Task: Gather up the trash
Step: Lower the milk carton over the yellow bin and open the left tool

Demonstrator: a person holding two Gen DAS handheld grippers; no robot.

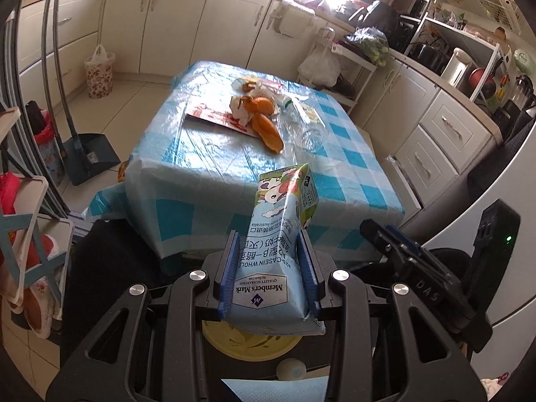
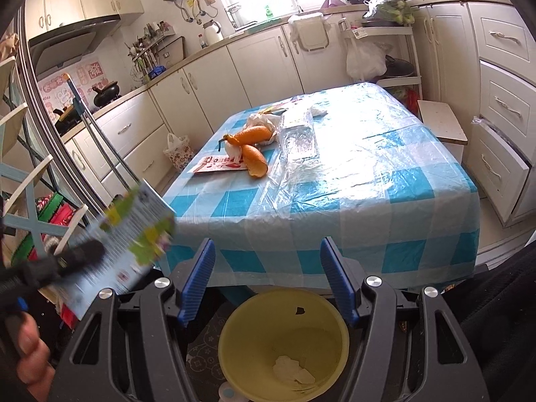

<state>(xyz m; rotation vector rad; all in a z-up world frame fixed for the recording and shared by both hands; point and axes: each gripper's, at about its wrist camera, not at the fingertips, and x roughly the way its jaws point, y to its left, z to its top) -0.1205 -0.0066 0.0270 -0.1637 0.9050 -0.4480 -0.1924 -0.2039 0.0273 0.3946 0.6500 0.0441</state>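
Note:
My left gripper [image 1: 269,251] is shut on a light blue milk carton [image 1: 278,251], held off the near edge of the table above a yellow bin [image 1: 251,346]. From the right wrist the same carton [image 2: 124,231] shows blurred at the left. My right gripper [image 2: 268,268] stands open and empty over the yellow bin [image 2: 284,308], which holds a white crumpled scrap [image 2: 291,370]. On the checked tablecloth [image 2: 368,181] lie orange peels [image 2: 254,150], white tissue [image 2: 264,120], a red and white paper [image 2: 217,164] and a clear plastic bottle [image 2: 298,137].
Cream kitchen cabinets [image 2: 214,93] ring the table. A dustpan [image 1: 88,154] and a floral bag [image 1: 98,73] stand on the floor at the left. A white rack [image 1: 30,221] stands near left, a wire trolley [image 2: 385,53] beyond the table.

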